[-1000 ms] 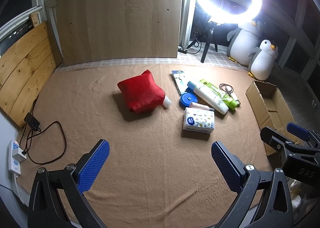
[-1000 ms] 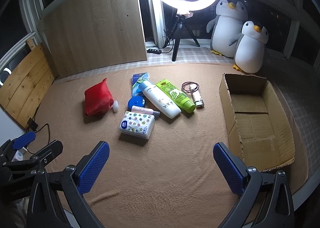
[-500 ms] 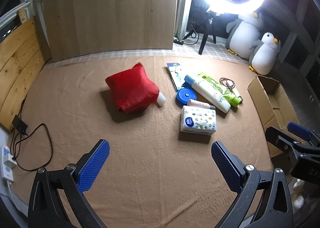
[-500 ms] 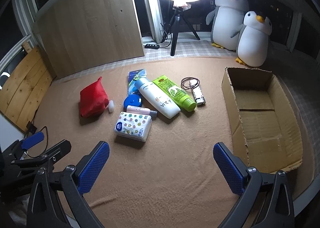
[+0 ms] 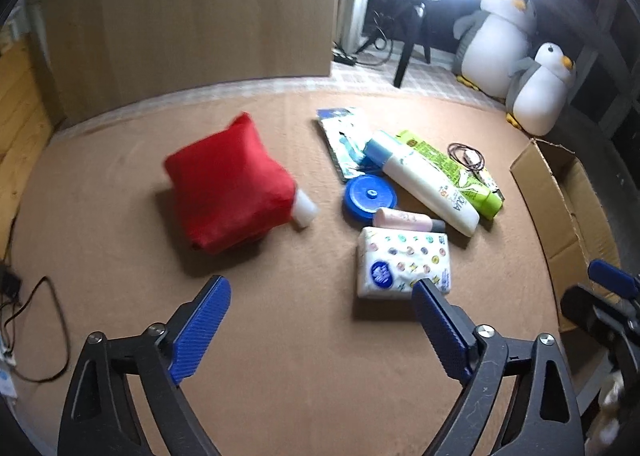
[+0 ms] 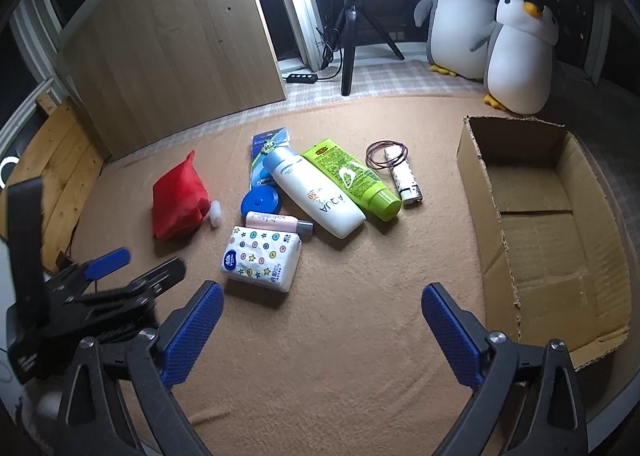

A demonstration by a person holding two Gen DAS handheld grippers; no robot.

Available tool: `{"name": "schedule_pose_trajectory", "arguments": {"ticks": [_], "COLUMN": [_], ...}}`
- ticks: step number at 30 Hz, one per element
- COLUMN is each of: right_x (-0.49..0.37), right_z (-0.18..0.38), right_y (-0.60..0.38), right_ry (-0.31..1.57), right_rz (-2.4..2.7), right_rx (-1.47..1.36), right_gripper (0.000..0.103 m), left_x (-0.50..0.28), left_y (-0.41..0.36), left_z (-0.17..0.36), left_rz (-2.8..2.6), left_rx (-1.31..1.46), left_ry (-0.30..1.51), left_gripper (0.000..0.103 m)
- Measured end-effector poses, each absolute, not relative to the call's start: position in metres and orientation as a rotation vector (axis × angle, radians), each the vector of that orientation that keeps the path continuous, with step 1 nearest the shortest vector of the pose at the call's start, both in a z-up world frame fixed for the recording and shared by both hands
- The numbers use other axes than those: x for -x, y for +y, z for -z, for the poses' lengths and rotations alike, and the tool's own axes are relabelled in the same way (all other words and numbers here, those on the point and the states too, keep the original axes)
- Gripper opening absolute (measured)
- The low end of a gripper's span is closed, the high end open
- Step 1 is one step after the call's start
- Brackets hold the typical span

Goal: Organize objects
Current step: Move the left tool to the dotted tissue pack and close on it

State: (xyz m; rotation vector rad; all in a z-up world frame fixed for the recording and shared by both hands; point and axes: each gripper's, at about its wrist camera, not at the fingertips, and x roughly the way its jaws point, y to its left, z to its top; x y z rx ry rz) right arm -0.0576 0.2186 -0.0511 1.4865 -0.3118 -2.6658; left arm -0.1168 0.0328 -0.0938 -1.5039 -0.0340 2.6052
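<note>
- Fingers of your left hand-held gripper (image 5: 320, 308) stand wide apart, holding nothing, low over the tan blanket (image 5: 304, 376); its right pad overlaps the near corner of the tissue pack (image 5: 402, 262)
- Your right hand-held gripper (image 6: 320, 312) is spread apart too, empty, between the tissue pack (image 6: 262, 258) and the open cardboard box (image 6: 560, 240)
- Red pouch (image 5: 230, 187) lies apart to the left of the cluster: blue round lid (image 5: 370, 197), pink tube (image 5: 404, 219), white sunscreen bottle (image 5: 428, 185), green tube (image 5: 452, 171)
- Lighter (image 6: 404, 181) lies just beside the green tube (image 6: 352, 179)
</note>
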Motion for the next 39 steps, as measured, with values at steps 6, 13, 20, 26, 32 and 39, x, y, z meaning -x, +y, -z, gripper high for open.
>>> {"name": "schedule_pose_trajectory", "arguments": {"ticks": [6,13,20,26,32,39], "right_x": [0.058,0.055,0.051,0.049,0.05,0.051], "right_z": [0.053,0.055,0.056,0.056,0.057,0.061], "right_y": [0.226,0.24,0.249,0.251,0.25,0.245], "right_ry": [-0.328,-0.337,-0.347,-0.351,-0.346,-0.343], "right_rz": [2.667,2.691,2.694,2.695,2.687,2.664], "right_rx": [-1.504,-1.524,-1.53,-1.527,-1.527,-1.53], "right_gripper": [0.097,0.097,0.097,0.097,0.097,0.097], "left_x": [0.152,0.173,0.181,0.174,0.151,0.121], "left_y": [0.045,0.06,0.069,0.068,0.063,0.058], "left_z": [0.119,0.135,0.143,0.144,0.145,0.144], "left_rz": [-2.533,-2.48,-2.431,-2.389,-2.38,-2.382], "left_rx": [1.564,1.599,1.604,1.595,1.591,1.6], "left_ry": [-0.12,-0.166,-0.204,-0.233,-0.269,-0.3], "left_gripper": [0.076,0.061,0.044,0.038,0.039,0.04]}}
